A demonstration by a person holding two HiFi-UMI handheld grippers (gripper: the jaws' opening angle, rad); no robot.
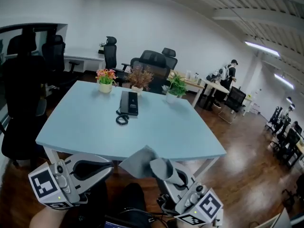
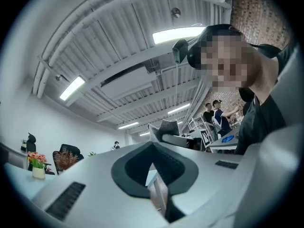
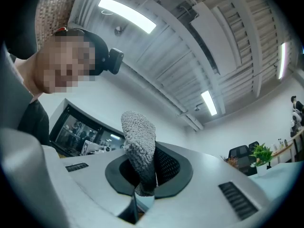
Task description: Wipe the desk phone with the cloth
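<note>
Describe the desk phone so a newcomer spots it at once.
Find the pale blue table. Near its far edge, before three potted plants, lies the desk phone. It's the only black, flat thing on top, coiled cord curling at its near end.

Place: open office
Signs: phone (image 1: 128, 103) on table (image 1: 85, 122); swivel chairs (image 1: 154, 63) behind table; desks (image 1: 209, 85) right of table; strip lights (image 1: 262, 48) above

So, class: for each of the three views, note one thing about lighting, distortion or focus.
Head view: wide-angle stretch toward the edges, while the desk phone is sharp mid-frame. Left gripper view: a fisheye circle with dark corners, and the ceiling light is blown out. Right gripper view: the same dark corners, with the cloth in crisp focus.
</note>
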